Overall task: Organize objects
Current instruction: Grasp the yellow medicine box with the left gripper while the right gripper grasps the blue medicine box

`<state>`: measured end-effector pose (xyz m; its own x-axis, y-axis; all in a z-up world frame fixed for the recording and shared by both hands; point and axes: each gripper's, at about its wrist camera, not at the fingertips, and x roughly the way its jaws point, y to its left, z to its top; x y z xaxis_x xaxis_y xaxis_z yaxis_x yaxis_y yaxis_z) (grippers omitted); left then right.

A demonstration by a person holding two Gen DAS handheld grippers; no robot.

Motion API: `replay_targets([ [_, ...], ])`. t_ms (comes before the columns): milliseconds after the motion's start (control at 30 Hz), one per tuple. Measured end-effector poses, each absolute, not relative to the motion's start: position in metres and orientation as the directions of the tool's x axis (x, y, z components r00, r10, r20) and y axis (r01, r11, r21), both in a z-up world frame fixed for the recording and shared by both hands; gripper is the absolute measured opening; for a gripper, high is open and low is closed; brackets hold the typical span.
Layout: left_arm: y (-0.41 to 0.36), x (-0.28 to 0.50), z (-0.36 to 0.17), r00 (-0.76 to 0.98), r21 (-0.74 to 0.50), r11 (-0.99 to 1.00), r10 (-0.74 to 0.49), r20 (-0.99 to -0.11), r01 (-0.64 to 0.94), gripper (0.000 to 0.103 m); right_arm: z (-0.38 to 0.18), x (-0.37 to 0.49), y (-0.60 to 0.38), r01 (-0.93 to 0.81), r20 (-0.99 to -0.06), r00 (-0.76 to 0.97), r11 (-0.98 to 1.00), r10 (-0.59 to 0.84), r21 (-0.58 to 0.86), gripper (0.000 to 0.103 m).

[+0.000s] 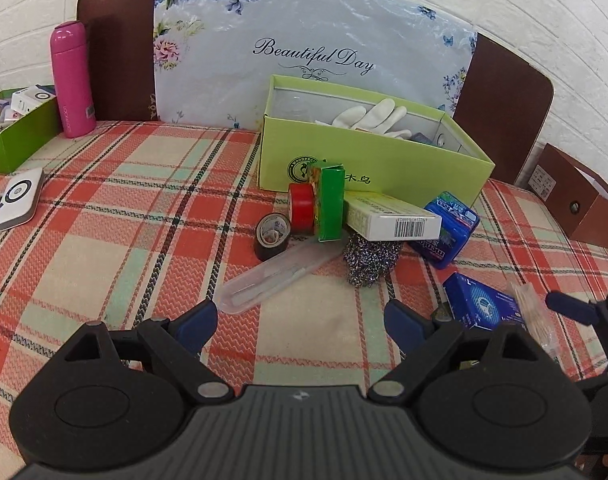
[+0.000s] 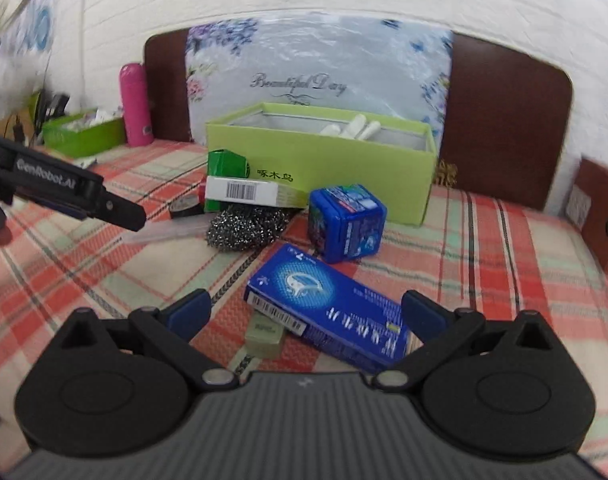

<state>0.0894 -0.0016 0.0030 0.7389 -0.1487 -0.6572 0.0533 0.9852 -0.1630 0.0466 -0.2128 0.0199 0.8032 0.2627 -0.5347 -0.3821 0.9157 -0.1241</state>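
Note:
A lime green box [image 1: 368, 160] [image 2: 344, 160] with white gloves [image 1: 368, 118] inside stands at the back of the plaid table. In front of it lies a pile: red tape [image 1: 301, 206], black tape [image 1: 271, 236], a green carton [image 1: 330, 204], a white barcoded box [image 1: 392, 218] [image 2: 252, 192], a steel scourer [image 1: 370, 258] [image 2: 244, 228], a clear plastic case [image 1: 276, 276] and a blue tin [image 1: 450, 228] [image 2: 346, 222]. My left gripper [image 1: 302, 322] is open, short of the clear case. My right gripper [image 2: 306, 314] is open around a long blue box [image 2: 332, 308] [image 1: 480, 302].
A pink flask [image 1: 72, 80] [image 2: 136, 104] and a second green box [image 1: 16, 128] [image 2: 84, 132] of small items stand far left. A white device [image 1: 20, 198] lies at the left. A brown box [image 1: 580, 200] sits at the right. A small pale green item [image 2: 264, 334] lies under the blue box.

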Motion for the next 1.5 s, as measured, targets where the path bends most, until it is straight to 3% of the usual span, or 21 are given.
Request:
replay_targets([
  [233, -0.023, 0.100, 0.021, 0.769, -0.188, 0.972, -0.228, -0.597, 0.143, 0.093, 0.008, 0.087, -0.222, -0.591, -0.603, 0.662, 0.805, 0.444, -0.056, 0.103],
  [400, -0.055, 0.140, 0.024, 0.777, -0.169, 0.971, -0.239, -0.583, 0.172, 0.093, -0.008, 0.117, -0.236, -0.570, -0.664, 0.593, 0.820, 0.456, 0.055, 0.103],
  [633, -0.076, 0.177, 0.008, 0.758, -0.141, 0.976, -0.218, -0.615, 0.167, 0.093, -0.008, 0.062, -0.238, -0.547, -0.636, 0.620, 0.834, 0.459, 0.069, 0.103],
  [667, -0.076, 0.178, 0.006, 0.755, -0.141, 0.975, -0.224, -0.616, 0.174, 0.091, -0.008, 0.053, -0.236, -0.554, -0.630, 0.616, 0.828, 0.473, 0.081, 0.103],
  [700, -0.075, 0.179, 0.003, 0.750, -0.146, 0.972, -0.234, -0.619, 0.182, 0.076, -0.006, 0.046, -0.235, -0.565, -0.624, 0.608, 0.820, 0.491, 0.094, 0.103],
  [833, -0.060, 0.166, 0.005, 0.739, -0.181, 0.960, -0.279, -0.613, 0.212, 0.073, -0.009, 0.035, -0.226, -0.613, -0.650, 0.523, 0.773, 0.550, 0.161, 0.103],
  [967, -0.035, 0.127, 0.019, 0.737, -0.184, 0.942, -0.335, -0.587, 0.281, 0.072, -0.009, 0.026, -0.222, -0.639, -0.652, 0.508, 0.754, 0.562, 0.152, 0.103],
  [1100, -0.007, 0.087, 0.017, 0.704, -0.151, 0.931, -0.352, -0.617, 0.334, 0.070, -0.005, 0.023, -0.230, -0.648, -0.650, 0.488, 0.741, 0.583, 0.177, 0.103],
  [1233, 0.011, 0.072, -0.005, 0.670, -0.137, 0.946, -0.307, -0.676, 0.295, 0.075, -0.007, 0.016, -0.236, -0.660, -0.693, 0.475, 0.740, 0.543, 0.128, 0.103],
  [1367, 0.012, 0.084, -0.014, 0.666, -0.190, 0.950, -0.309, -0.679, 0.248, 0.076, -0.007, 0.005, -0.227, -0.626, -0.710, 0.523, 0.778, 0.472, 0.056, 0.102],
  [1500, -0.008, 0.097, -0.010, 0.669, -0.233, 0.923, -0.383, -0.637, 0.306, 0.082, -0.007, -0.009, -0.215, -0.566, -0.701, 0.575, 0.824, 0.422, 0.032, 0.069],
])
